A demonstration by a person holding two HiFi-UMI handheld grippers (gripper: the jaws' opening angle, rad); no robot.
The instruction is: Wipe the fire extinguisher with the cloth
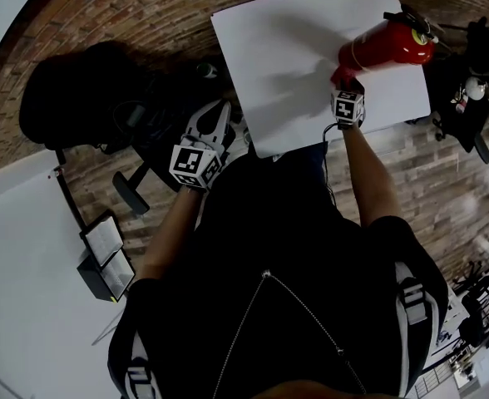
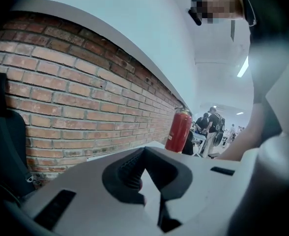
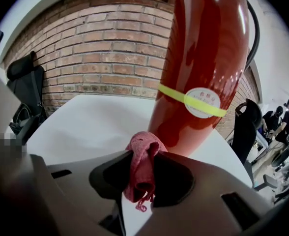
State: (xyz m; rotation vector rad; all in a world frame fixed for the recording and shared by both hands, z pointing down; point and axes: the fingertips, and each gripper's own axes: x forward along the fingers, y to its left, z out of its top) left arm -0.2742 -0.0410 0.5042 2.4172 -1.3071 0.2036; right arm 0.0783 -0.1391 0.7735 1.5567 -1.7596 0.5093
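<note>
My right gripper [image 3: 140, 167] clamps the red cloth [image 3: 143, 151] against the fire extinguisher [image 3: 203, 58] by the counter's [image 3: 85, 122] right edge. My left gripper [image 2: 147, 181], closed and empty, hangs beside a black chair [image 1: 78, 98].

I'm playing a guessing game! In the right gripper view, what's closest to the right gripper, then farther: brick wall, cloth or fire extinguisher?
1. Cloth, pinched by the right gripper.
2. Fire extinguisher, just ahead, standing on the white table.
3. Brick wall, far behind the table.
</note>
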